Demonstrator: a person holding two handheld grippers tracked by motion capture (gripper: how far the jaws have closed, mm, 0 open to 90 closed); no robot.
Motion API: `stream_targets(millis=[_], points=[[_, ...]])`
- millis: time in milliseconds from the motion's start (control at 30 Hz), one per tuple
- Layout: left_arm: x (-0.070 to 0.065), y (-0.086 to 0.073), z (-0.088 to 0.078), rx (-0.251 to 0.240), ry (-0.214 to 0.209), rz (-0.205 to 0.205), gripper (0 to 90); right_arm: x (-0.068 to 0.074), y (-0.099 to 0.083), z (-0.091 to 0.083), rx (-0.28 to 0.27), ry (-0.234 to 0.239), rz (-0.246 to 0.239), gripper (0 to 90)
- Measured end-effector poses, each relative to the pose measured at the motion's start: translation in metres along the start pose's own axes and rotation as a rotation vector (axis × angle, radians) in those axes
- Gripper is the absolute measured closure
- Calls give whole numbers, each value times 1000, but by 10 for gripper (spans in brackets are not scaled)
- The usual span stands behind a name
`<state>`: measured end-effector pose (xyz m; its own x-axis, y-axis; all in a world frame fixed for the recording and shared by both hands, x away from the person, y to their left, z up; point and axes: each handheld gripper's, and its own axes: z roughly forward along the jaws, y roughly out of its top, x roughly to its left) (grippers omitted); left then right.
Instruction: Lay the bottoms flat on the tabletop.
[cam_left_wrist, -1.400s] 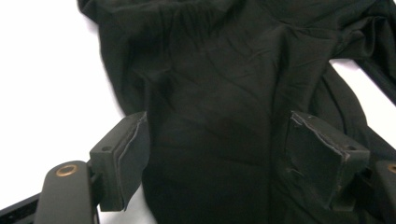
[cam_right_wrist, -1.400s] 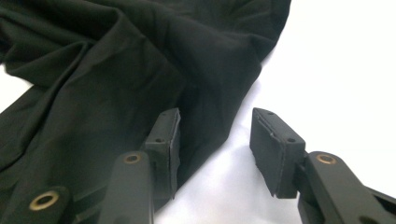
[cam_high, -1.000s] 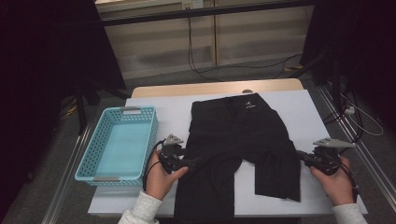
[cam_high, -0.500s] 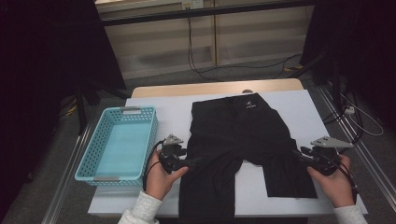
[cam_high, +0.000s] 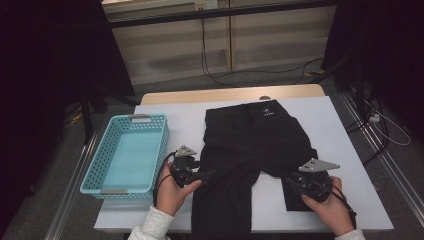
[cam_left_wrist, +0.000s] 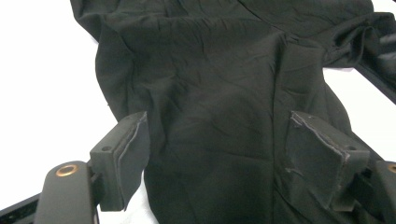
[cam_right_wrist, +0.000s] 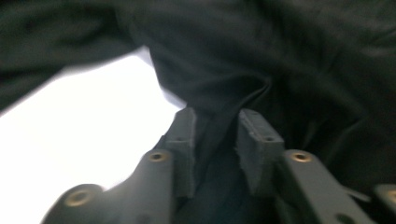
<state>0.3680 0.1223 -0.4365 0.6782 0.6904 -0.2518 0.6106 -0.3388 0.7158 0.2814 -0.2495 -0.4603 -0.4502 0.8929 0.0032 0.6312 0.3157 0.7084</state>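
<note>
1 black shorts (cam_high: 255, 145), small white logo unreadable, left fingers (cam_left_wrist: 133, 154) wide, right fingers (cam_right_wrist: 254, 144) closing on hem

sleeves: white knit cuffs (cam_high: 150, 225) | hand-held gripper (cam_high: 197, 176): black, grey three-cornered plate

The right gripper (cam_right_wrist: 215, 135) rises from the bottom edge, its two black jaws standing close together with a narrow gap between them. A fold of the black garment (cam_right_wrist: 280, 60) runs down into that gap, and a thin seam or hem edge curves from the upper right toward the space between the pads. The jaws have just been closing, with the cloth between them; the blur leaves it unclear whether the pads press on it. Dark fabric spreads ahead of the gripper and to its right, creased and soft in focus. To the gripper's left lies the white counter (cam_right_wrist: 84, 126), bare and bright.
</note>
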Motion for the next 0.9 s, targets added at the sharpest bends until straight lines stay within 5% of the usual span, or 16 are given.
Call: stream_targets(millis=[100, 300, 567, 667, 767, 900], points=[[2, 0, -2, -11, 4, -10, 226, -3, -1, 1, -12, 3, 3, 869], [5, 1, -4, -9, 2, -17, 225, 2, 1, -10, -40, 46, 22, 888], [1, 1, -3, -2, -6, -19, 213, 40, 4, -21, -39, 127, -99, 897], [-2, 2, -2, 2, -19, -8, 213, 40, 4, -23, -41, 93, -120, 897], [-4, 3, -1, -3, -23, -6, 213, 22, 3, -31, -91, 108, -27, 897], [-6, 6, -1, -7, -28, 2, 210, 2, 1, -43, -141, 50, 32, 897]])
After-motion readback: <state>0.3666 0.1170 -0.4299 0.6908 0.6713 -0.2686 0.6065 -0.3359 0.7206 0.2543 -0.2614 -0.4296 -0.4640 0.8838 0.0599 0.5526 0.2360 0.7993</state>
